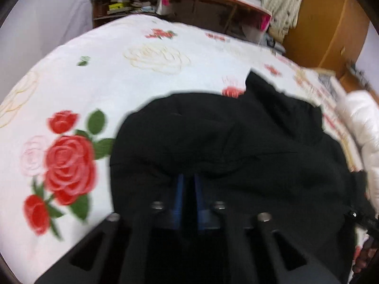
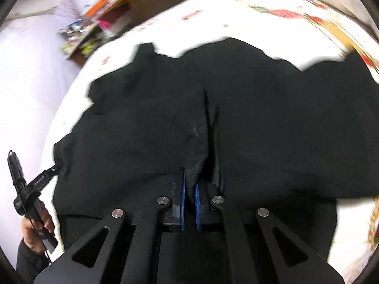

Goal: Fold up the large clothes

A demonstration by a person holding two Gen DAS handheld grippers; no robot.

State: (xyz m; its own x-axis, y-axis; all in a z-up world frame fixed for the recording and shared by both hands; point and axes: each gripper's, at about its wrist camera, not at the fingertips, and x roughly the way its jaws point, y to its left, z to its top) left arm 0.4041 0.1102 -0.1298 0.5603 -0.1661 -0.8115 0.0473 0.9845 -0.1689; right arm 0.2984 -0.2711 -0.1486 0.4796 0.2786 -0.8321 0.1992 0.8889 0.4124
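A large black garment (image 1: 225, 137) lies bunched on a white bedspread with red roses (image 1: 94, 82). My left gripper (image 1: 188, 177) is shut on the garment's near edge, with the cloth draped over its blue-padded fingertips. In the right wrist view the black garment (image 2: 260, 118) spreads wide across the bed. My right gripper (image 2: 190, 177) is shut on a pinched fold of it between the blue pads. The left gripper (image 2: 55, 166) also shows at the far left of that view, gripping the garment's left edge.
A wooden headboard and shelves full of clutter (image 1: 128, 2) stand at the far side of the bed. A white puffy item (image 1: 362, 127) lies at the right edge. A wooden wardrobe (image 1: 327, 23) stands at the back right.
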